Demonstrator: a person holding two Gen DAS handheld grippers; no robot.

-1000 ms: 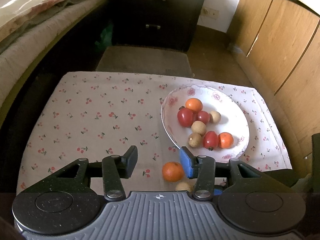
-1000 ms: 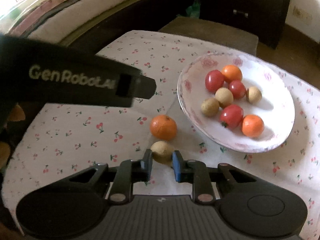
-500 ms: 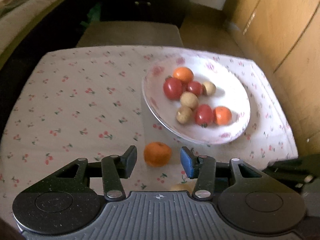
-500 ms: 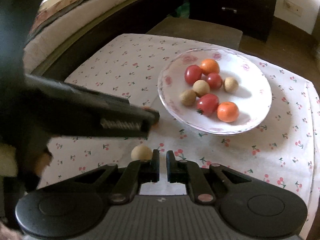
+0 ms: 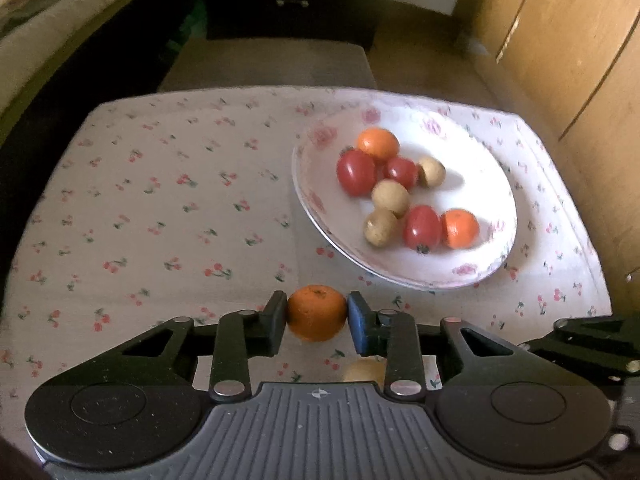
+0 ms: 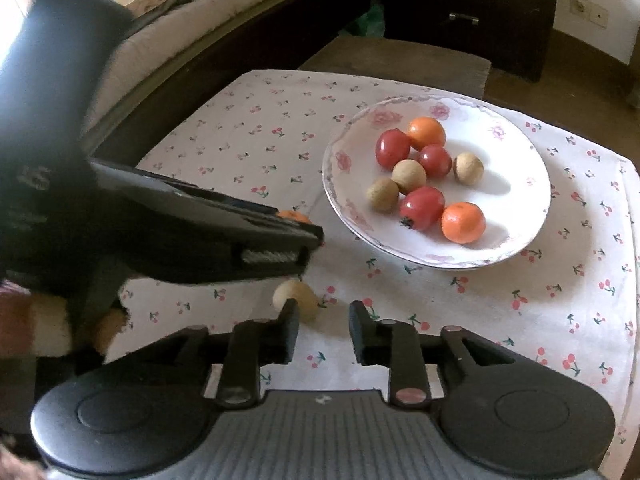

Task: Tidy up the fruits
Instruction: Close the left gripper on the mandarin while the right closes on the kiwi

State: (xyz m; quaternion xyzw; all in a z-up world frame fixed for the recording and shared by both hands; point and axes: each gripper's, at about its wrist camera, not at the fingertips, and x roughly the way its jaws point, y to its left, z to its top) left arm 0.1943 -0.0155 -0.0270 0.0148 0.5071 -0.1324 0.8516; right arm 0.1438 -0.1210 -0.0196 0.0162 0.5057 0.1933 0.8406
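Left gripper (image 5: 317, 316) clamped on orange (image 5: 317, 313); right gripper (image 6: 323, 330) spread apart, tan fruit (image 6: 295, 298) just ahead

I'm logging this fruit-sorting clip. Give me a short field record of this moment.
left gripper: shut on orange
right gripper: open, holding nothing
loose fruit: tan longan on cloth, by right gripper's left finger
plate: two oranges, three tomatoes, three longans
left to do: orange and longan not yet on plate
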